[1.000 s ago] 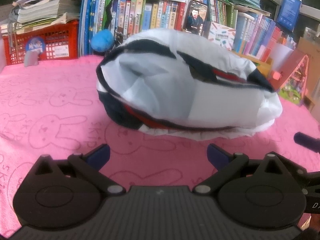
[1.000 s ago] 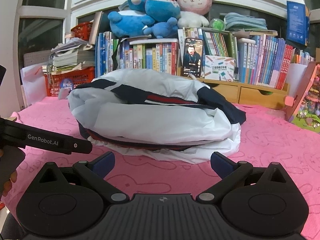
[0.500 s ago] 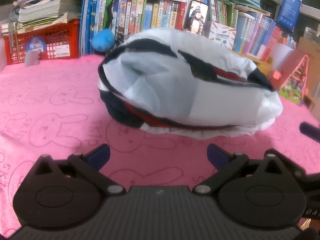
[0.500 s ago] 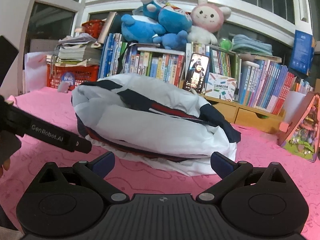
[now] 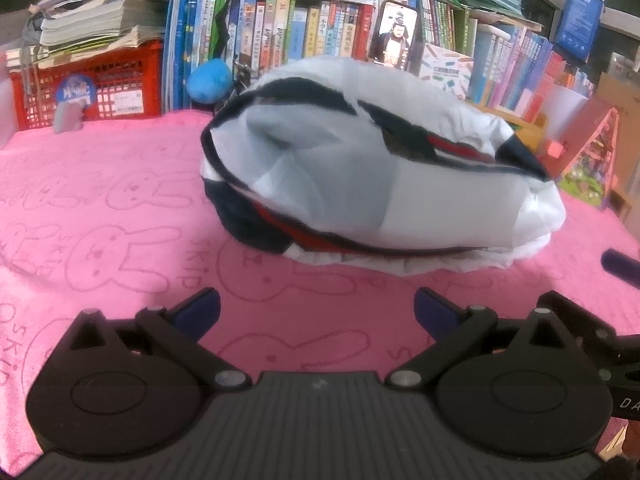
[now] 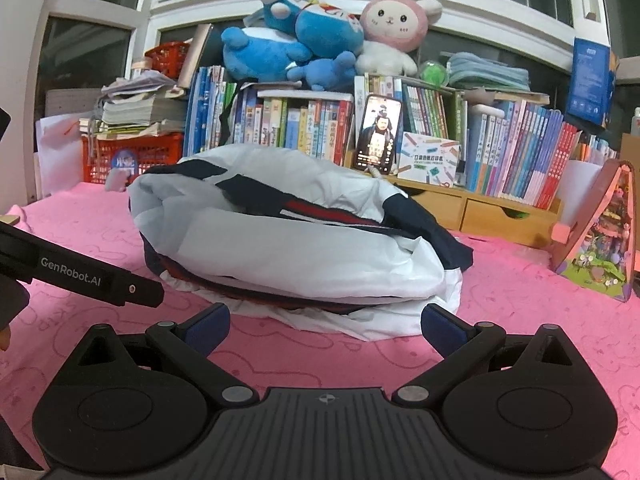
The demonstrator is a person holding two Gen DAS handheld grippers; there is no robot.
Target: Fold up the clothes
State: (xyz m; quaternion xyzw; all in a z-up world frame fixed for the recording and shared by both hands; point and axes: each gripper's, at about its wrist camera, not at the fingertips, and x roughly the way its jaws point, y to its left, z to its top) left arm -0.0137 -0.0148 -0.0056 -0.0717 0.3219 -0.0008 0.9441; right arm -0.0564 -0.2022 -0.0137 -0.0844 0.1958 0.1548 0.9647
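A white garment with navy and red bands point(image 5: 376, 184) lies folded into a puffy bundle on the pink rabbit-print cloth point(image 5: 120, 216). It also shows in the right wrist view point(image 6: 296, 248). My left gripper point(image 5: 316, 312) is open and empty, just in front of the bundle, low over the cloth. My right gripper point(image 6: 324, 326) is open and empty, close to the bundle's front edge. The left gripper's body point(image 6: 80, 280) shows at the left of the right wrist view. A tip of the right gripper point(image 5: 620, 266) shows at the right of the left wrist view.
Behind the cloth stand rows of books point(image 6: 304, 128), a red crate point(image 5: 92, 80) under stacked papers, a phone point(image 6: 378, 138), wooden drawers point(image 6: 480, 212) and plush toys point(image 6: 320, 40). A pink toy house point(image 6: 600, 240) stands at the right edge.
Both grippers have drawn back slightly and the right one has tilted upward, showing more of the shelf and toys. The bundle has not moved. Both stay open.
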